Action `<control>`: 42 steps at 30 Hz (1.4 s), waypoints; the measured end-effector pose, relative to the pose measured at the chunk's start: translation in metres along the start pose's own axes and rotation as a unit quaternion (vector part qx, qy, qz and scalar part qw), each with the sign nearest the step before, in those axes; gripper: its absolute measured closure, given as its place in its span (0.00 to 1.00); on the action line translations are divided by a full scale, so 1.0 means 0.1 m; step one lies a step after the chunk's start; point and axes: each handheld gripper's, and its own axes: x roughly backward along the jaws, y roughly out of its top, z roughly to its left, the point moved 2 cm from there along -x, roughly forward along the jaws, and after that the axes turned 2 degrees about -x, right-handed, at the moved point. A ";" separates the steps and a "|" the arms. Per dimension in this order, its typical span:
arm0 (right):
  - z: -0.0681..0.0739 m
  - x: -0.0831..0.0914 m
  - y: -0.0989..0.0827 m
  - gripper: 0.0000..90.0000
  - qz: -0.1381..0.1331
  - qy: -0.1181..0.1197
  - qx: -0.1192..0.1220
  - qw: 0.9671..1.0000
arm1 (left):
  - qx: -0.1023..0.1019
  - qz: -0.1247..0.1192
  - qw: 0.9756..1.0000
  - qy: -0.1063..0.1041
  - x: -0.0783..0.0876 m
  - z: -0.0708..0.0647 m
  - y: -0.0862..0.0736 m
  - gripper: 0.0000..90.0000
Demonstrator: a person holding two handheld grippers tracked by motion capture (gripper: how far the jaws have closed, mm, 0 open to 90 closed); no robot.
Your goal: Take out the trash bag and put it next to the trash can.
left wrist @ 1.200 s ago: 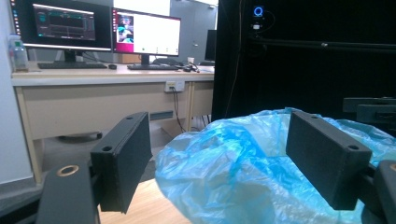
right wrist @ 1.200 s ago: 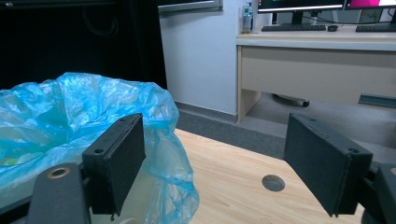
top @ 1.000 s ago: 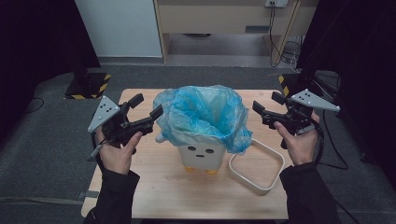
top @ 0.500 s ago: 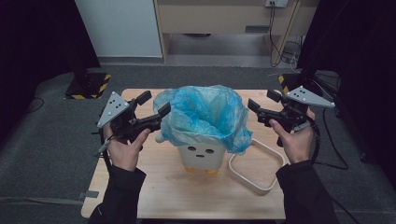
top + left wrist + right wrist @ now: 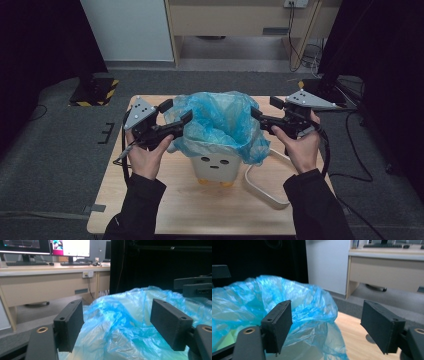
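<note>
While we look down on the table (image 5: 150, 210), the white bin (image 5: 217, 167) stands at its middle, lined with a blue bag (image 5: 220, 122) that spills over the rim. Our left gripper (image 5: 176, 116) has just been closing a little, yet its jaws stand spread, straddling the bag's left edge; its own view shows film between the pads with no pinch. Our right gripper (image 5: 261, 109), also narrowing, is spread at the bag's right edge, gripping nothing. A white ring (image 5: 260, 187) lies by the bin, near the table's right edge.
</note>
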 end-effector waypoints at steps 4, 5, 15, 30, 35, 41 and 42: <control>0.01 -0.06 -0.05 0.38 0.011 0.014 -0.007 1.000 | 0.018 0.012 1.000 -0.002 -0.02 0.00 -0.05 0.35; 0.01 -0.07 -0.05 0.39 0.011 0.017 -0.010 1.000 | 0.017 0.016 1.000 -0.002 -0.03 0.00 -0.06 0.36; 0.15 -0.06 -0.03 0.76 0.023 0.037 -0.006 0.999 | 0.028 0.048 0.998 0.000 -0.05 -0.08 -0.11 0.65; 0.19 0.02 0.02 1.00 0.022 0.020 0.004 1.000 | 0.033 0.057 0.997 0.041 0.01 -0.17 0.01 0.93; 0.19 0.03 0.06 1.00 0.005 0.045 0.002 0.999 | 0.048 0.040 0.998 0.018 0.07 -0.11 0.02 1.00; 0.24 0.04 0.18 1.00 -0.020 0.083 -0.010 0.996 | 0.050 -0.010 0.998 -0.021 0.08 -0.16 0.11 1.00; 0.25 0.04 0.20 1.00 -0.025 0.090 -0.009 0.996 | 0.050 -0.020 0.998 -0.032 0.08 -0.18 0.13 1.00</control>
